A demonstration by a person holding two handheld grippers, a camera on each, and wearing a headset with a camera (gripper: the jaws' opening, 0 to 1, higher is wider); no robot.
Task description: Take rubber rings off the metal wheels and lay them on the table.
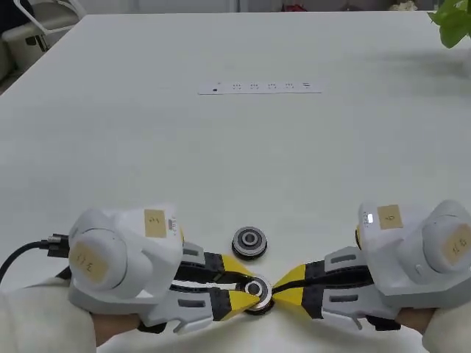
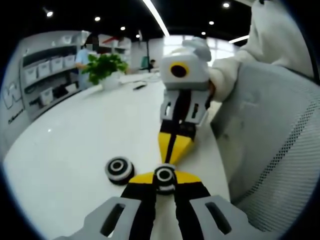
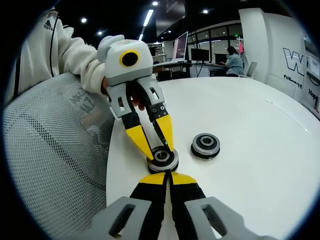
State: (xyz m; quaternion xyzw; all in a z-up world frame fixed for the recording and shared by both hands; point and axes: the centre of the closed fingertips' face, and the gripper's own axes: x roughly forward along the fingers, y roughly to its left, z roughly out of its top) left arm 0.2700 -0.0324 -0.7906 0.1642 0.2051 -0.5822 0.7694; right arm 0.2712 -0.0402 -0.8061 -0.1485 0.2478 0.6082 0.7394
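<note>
The left gripper [image 2: 165,178] has its jaws closed narrowly on a metal wheel [image 1: 257,288] at the near edge of the table [image 1: 147,147], with a yellow fingertip on either side. Opposite it, the right gripper [image 3: 167,176] has its jaws drawn together and its tips touch this wheel's black rubber ring [image 3: 174,161]. Whether they pinch the ring cannot be told. The held wheel lies flat, bore upward. Just beyond it, apart, a second wheel [image 1: 249,242] also lies flat. Far beyond it lie a white strip [image 1: 259,88] and a plant [image 1: 455,22].
</note>
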